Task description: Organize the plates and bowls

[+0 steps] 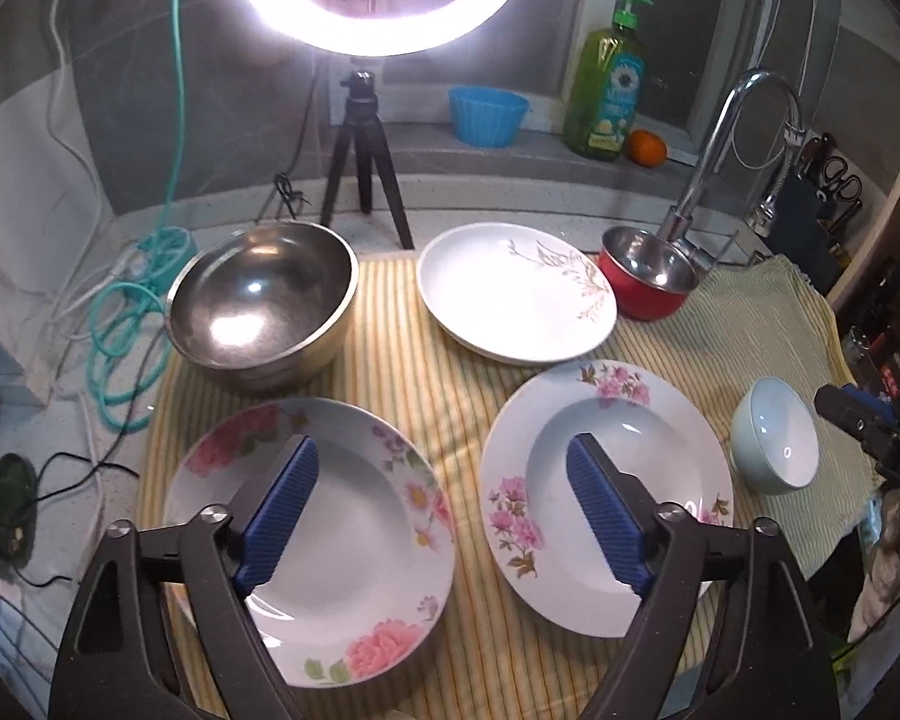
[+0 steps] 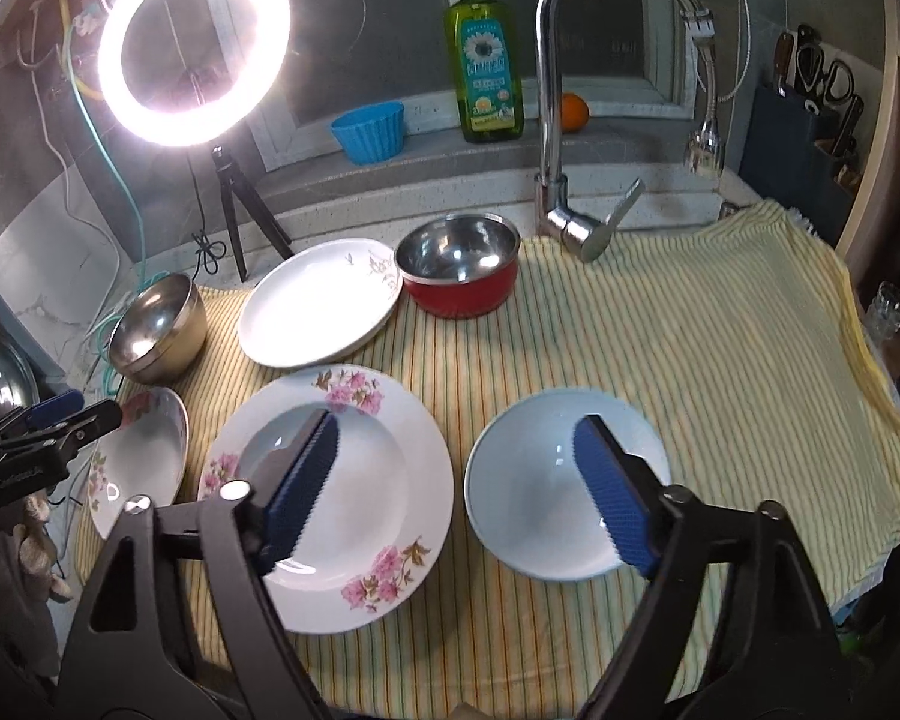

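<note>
On the striped cloth [image 2: 660, 360] lie a peony plate [image 1: 354, 528], a pink-blossom plate [image 1: 630, 438] [image 2: 378, 480], a white plate with gold grass [image 1: 516, 291] [image 2: 321, 303], a steel bowl [image 1: 261, 306] [image 2: 156, 330], a red bowl [image 1: 648, 282] [image 2: 459, 276] and a pale blue bowl [image 1: 777, 441] [image 2: 528, 492]. My left gripper [image 1: 443, 444] hangs open above the gap between the two flowered plates, holding nothing. Open and empty too, my right gripper [image 2: 457, 423] hovers between the pink-blossom plate and the pale blue bowl.
A ring light on a tripod [image 1: 366, 138] stands behind the dishes. The faucet [image 2: 555, 120] rises at the back right, with a soap bottle [image 2: 486, 54], a blue cup [image 2: 369, 132] and an orange [image 2: 573, 111] on the ledge. Cables [image 1: 132, 330] lie left; a knife block [image 2: 804, 138] stands right.
</note>
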Motion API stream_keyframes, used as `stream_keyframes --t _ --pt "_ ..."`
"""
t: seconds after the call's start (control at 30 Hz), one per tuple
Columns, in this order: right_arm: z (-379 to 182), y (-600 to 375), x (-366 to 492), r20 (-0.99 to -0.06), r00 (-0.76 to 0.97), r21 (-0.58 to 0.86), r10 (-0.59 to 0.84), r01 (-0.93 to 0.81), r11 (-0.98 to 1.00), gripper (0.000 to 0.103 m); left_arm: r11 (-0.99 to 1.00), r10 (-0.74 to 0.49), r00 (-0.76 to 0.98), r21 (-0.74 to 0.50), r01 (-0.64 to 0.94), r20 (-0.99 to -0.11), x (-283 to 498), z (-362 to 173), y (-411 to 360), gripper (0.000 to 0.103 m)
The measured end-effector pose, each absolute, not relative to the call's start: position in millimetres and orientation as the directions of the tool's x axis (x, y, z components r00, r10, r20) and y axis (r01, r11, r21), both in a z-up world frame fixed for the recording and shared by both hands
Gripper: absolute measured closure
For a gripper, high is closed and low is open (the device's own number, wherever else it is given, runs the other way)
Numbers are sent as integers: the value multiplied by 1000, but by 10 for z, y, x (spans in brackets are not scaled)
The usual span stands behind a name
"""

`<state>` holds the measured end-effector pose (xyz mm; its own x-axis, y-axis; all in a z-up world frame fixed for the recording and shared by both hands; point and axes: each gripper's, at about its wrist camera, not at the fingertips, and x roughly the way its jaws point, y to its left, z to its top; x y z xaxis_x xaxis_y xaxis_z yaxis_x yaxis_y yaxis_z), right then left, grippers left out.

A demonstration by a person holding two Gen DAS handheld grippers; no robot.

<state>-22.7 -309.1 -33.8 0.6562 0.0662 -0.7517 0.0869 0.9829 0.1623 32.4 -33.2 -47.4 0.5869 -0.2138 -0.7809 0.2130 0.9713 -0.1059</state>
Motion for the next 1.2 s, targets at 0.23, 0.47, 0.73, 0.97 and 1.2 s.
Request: stream_keyframes --t 0.23,0.47,0.73,0.97,1.2 --pt "-602 -3071 -420 -801 579 235 155 66 970 48 944 -284 514 -142 298 -809 460 -632 -441 52" --pt "-881 -3046 -551 -821 506 340 264 62 938 62 910 -348 433 -188 369 -831 622 -743 -553 61" --pt "-1102 -3016 -526 -823 463 409 329 80 909 75 883 -373 342 -216 418 -862 867 -881 -657 70" --pt "-1291 -3099 -438 -806 448 491 387 140 860 81 874 -382 274 -248 419 -883 1089 -1042 -696 76" --pt "-1402 -3203 -379 -793 438 541 424 185 821 82 870 -403 212 -301 391 -890 1226 -1190 -696 81"
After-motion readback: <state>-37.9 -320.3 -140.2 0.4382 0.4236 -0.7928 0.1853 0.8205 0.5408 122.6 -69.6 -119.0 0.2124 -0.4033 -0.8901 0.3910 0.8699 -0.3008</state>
